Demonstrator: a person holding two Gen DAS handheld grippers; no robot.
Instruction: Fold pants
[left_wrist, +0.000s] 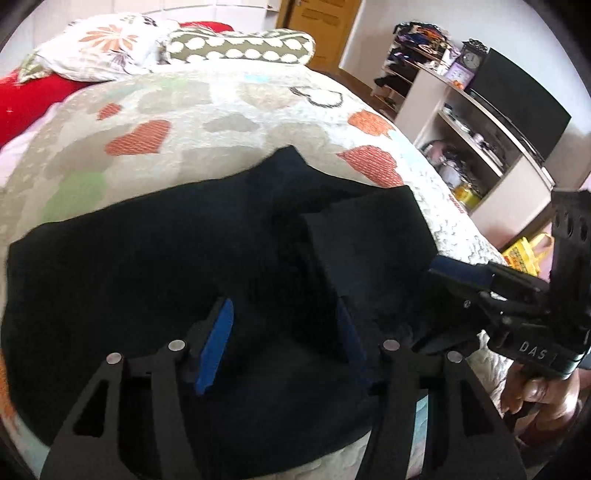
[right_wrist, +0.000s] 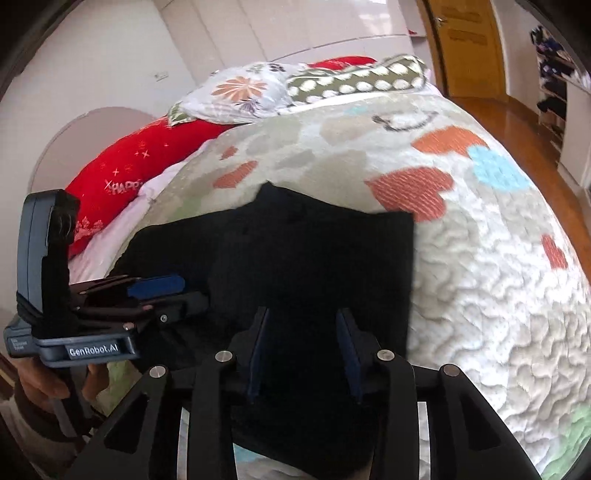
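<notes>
We're hovering both claws over the black pants (left_wrist: 177, 266) lying on the patterned bedspread (left_wrist: 221, 118), left gripper (left_wrist: 284, 343) spread wide, right gripper (right_wrist: 304, 354) spread too, pinching nothing.

The pants (right_wrist: 295, 258) are spread on the bedspread (right_wrist: 480, 277); pillows (right_wrist: 332, 83) are set at twelve o'clock, shelves (left_wrist: 480, 140) at two.

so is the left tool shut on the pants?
No, the left tool is open above the black pants, blue pads apart.
</notes>
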